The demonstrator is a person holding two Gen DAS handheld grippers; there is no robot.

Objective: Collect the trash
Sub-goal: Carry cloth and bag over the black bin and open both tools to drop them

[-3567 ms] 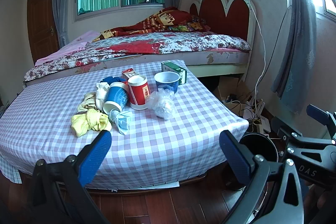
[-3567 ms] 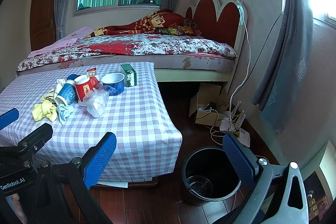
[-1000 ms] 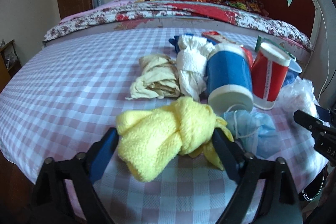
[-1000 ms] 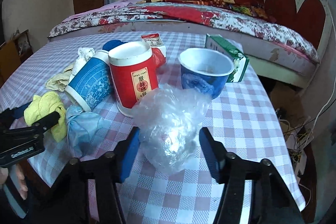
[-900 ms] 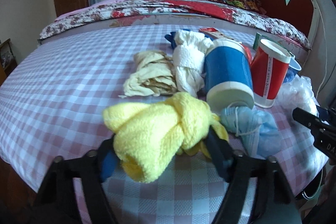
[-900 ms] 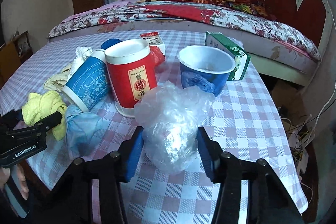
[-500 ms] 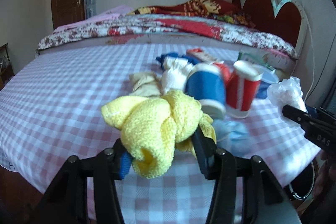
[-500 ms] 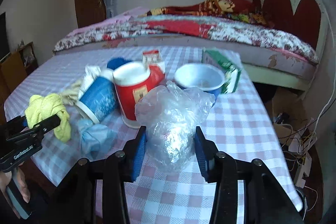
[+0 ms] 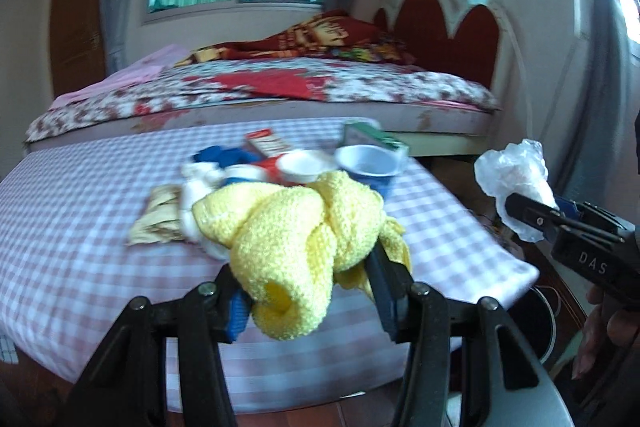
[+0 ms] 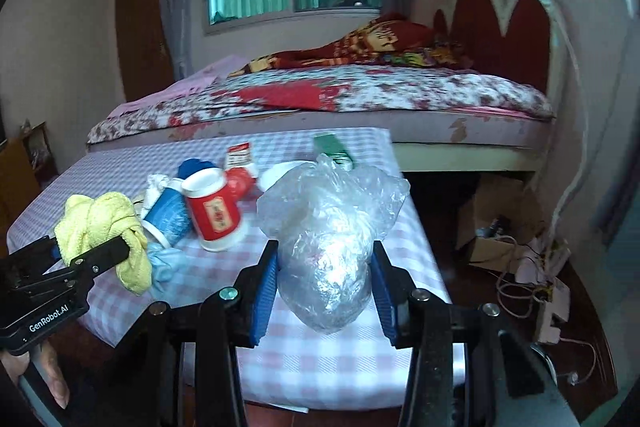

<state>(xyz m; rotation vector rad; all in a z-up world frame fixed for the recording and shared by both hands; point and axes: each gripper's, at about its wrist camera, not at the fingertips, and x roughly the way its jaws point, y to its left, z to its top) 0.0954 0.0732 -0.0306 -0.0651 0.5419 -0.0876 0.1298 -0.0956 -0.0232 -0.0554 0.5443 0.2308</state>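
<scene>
Right wrist view: right gripper (image 10: 324,283) clenching a crumpled clear plastic bag (image 10: 328,247) between blue pads (image 10: 264,287), bag bulging upward and forward past the fingers, lifted off the checked tablecloth (image 10: 344,359). Left wrist view: left gripper (image 9: 308,295) squeezing a knotted yellow cloth (image 9: 296,243), cloth's long axis lying across the jaws, likewise riding clear of the table. Beyond both loads, resting on the cloth-covered table: red cup (image 10: 218,215), blue cup tipped on its side (image 10: 168,219), pale blue wad (image 10: 166,271), white rag (image 10: 154,189), blue bowl (image 9: 366,163), green carton (image 10: 334,151), red-and-white carton (image 10: 240,157). Sitting on the floor off the table's right corner, low and to the right of both grippers: dark bin, only its rim (image 9: 548,315) showing beneath the right tool. Judging the right gripper nearer to that bin, the left needing to cross rightward and downward; drop point lying below and right, not ahead.
</scene>
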